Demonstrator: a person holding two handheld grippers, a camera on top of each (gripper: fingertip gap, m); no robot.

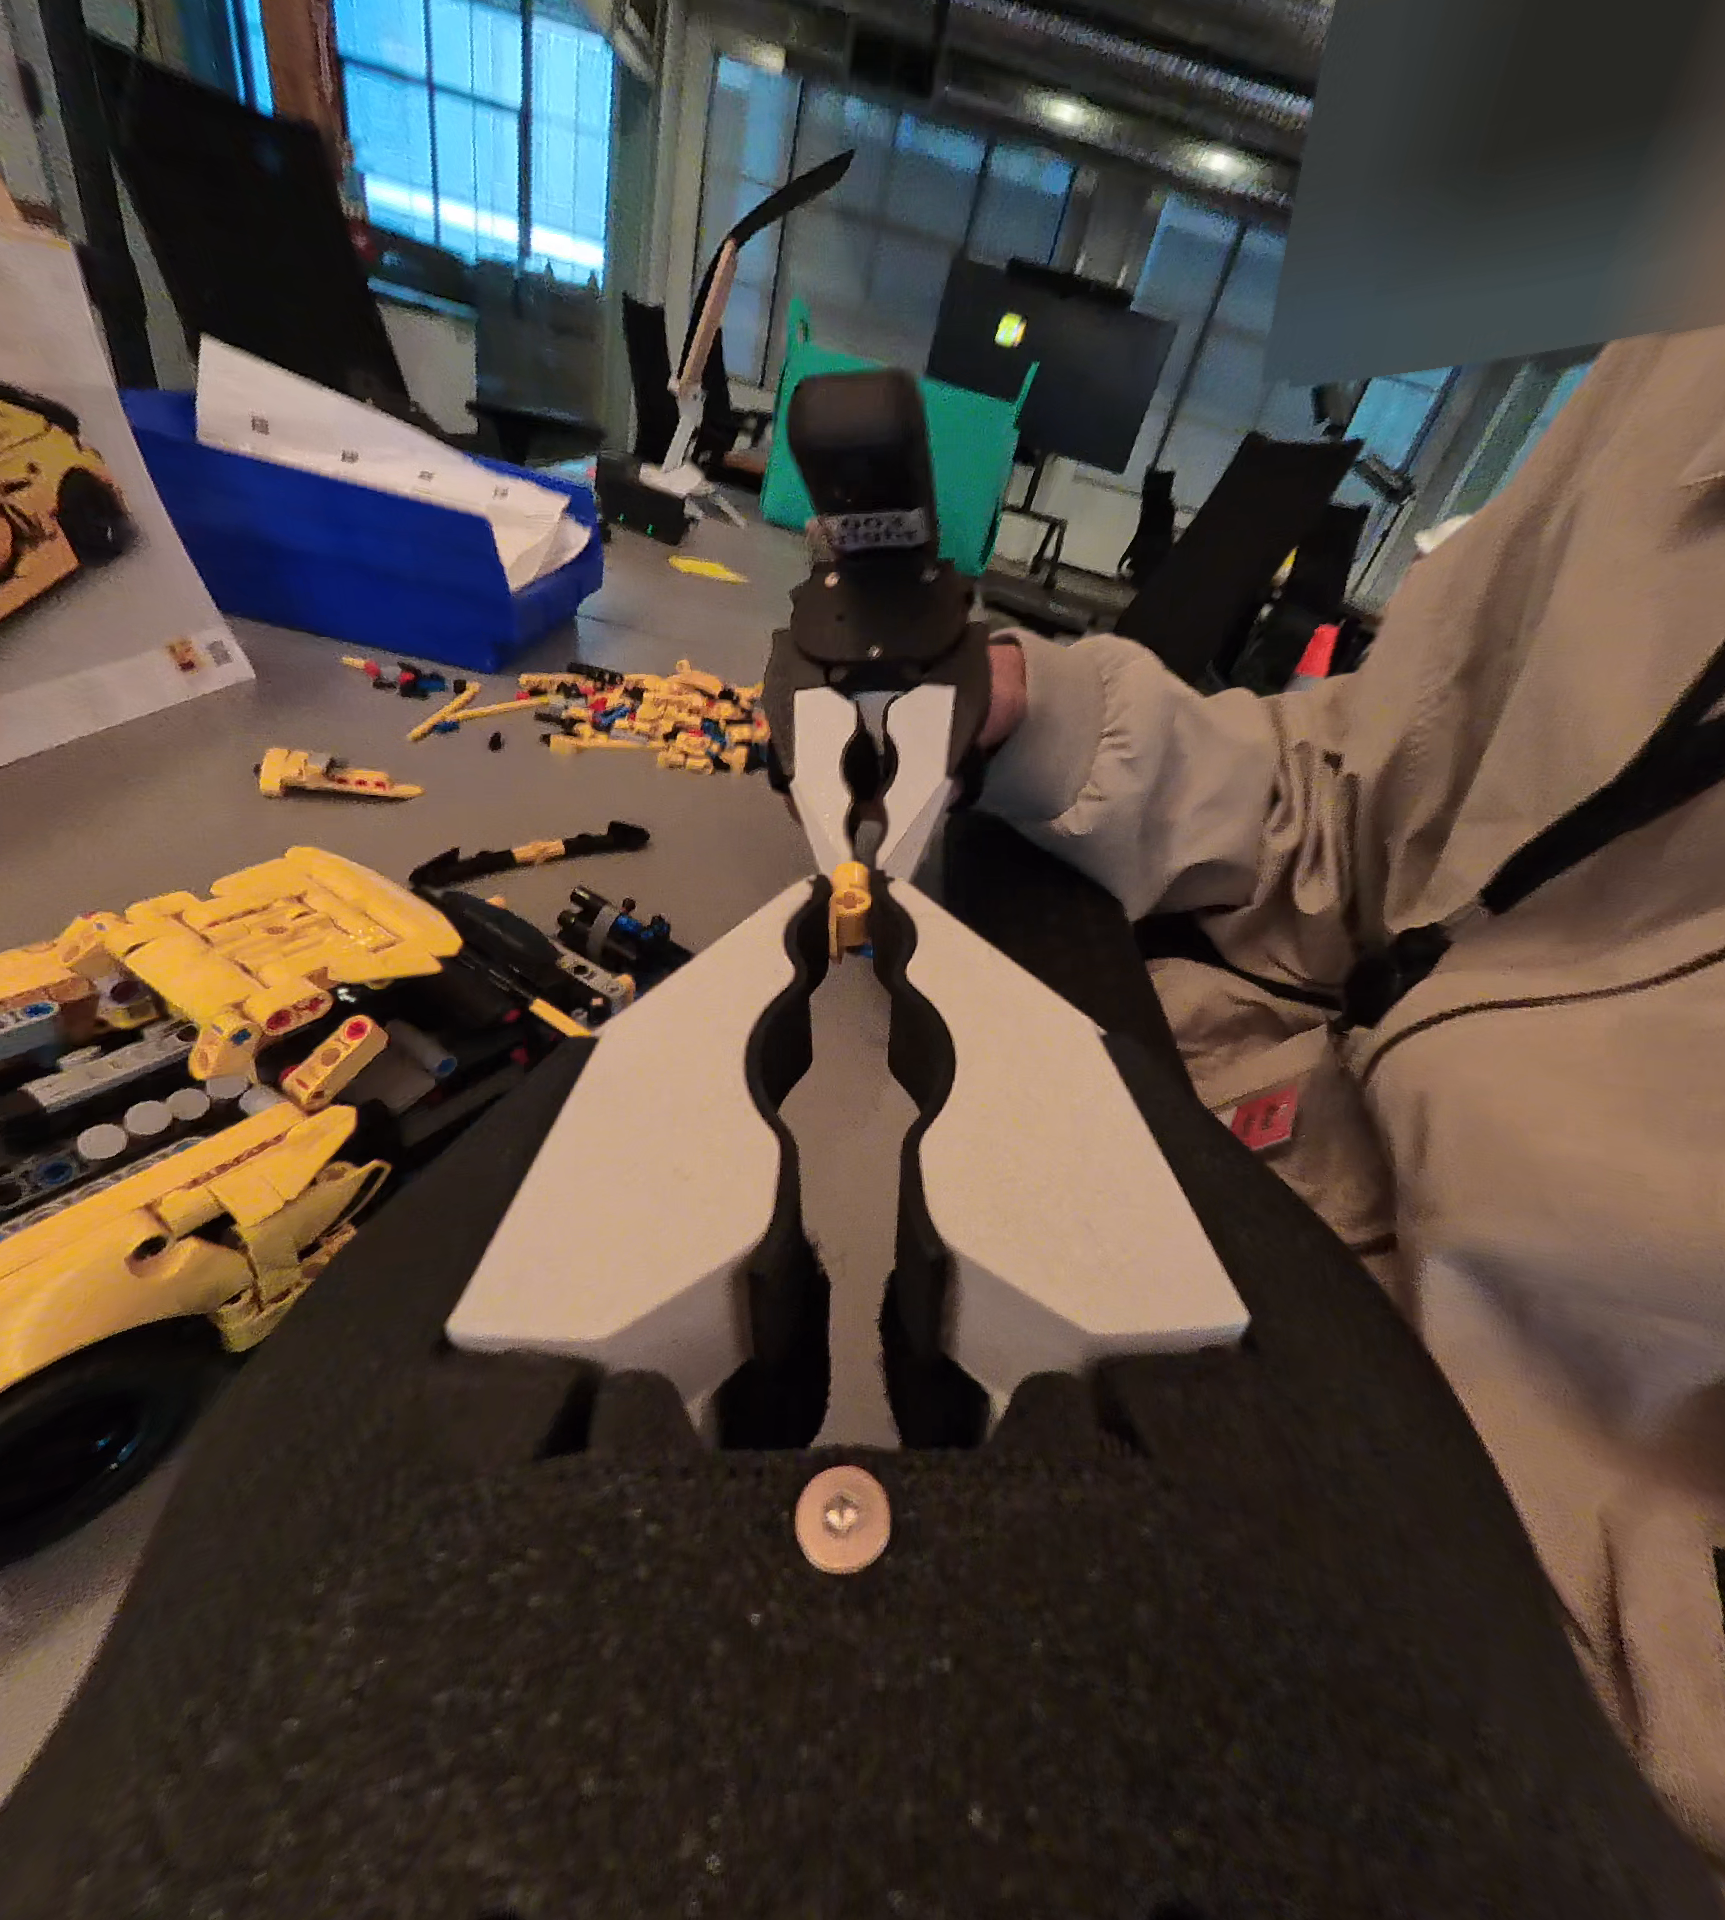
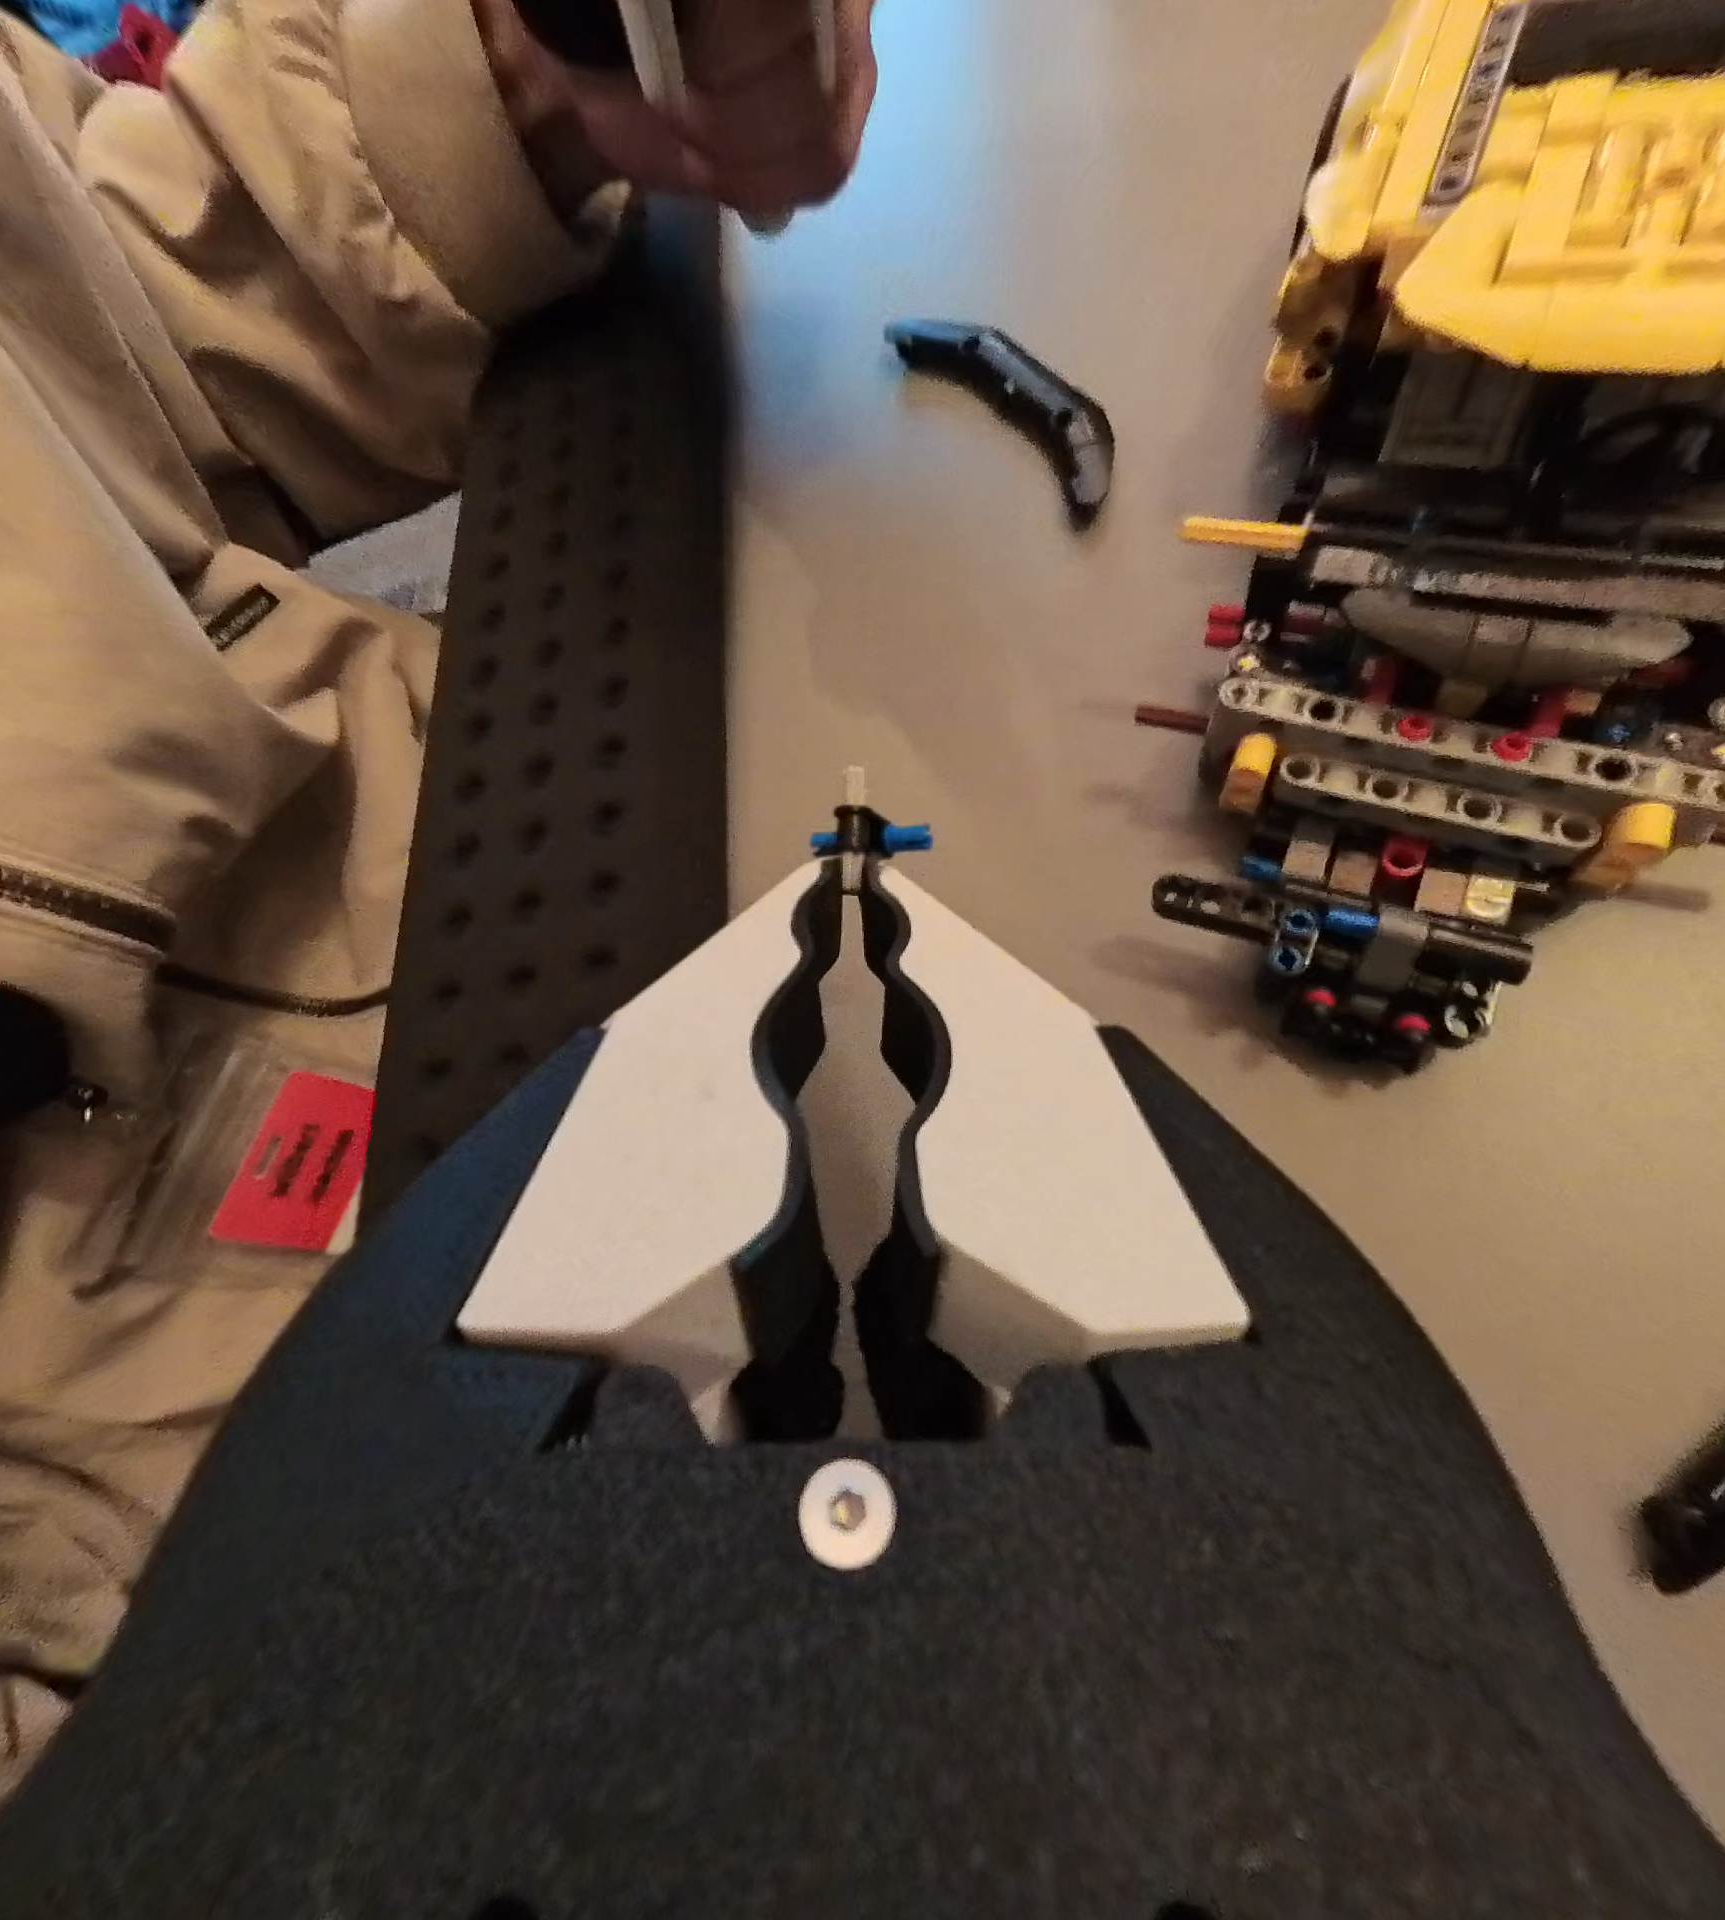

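Yellow plastic connector and pale pin, claw tip to claw tip above the grey counter (image 1: 110, 831).

The left claw (image 1: 850, 891), almost closed, pinches a small yellow plastic connector (image 1: 850, 916) at its very tips. Facing it, the right claw (image 2: 856, 875) is narrowed on a pale plastic pin carrying a black collar with blue studs (image 2: 863, 836). In the left wrist view the pin's end sits just beside the connector; whether they touch I cannot tell. A half-built yellow and black brick car (image 1: 162, 1039) lies left of the left claw and right of the right claw. A curved black plastic strip (image 2: 1014, 405) lies ahead of the right claw. A heap of loose yellow pieces (image 1: 650, 717) lies beyond the left claw's tips, to the left.
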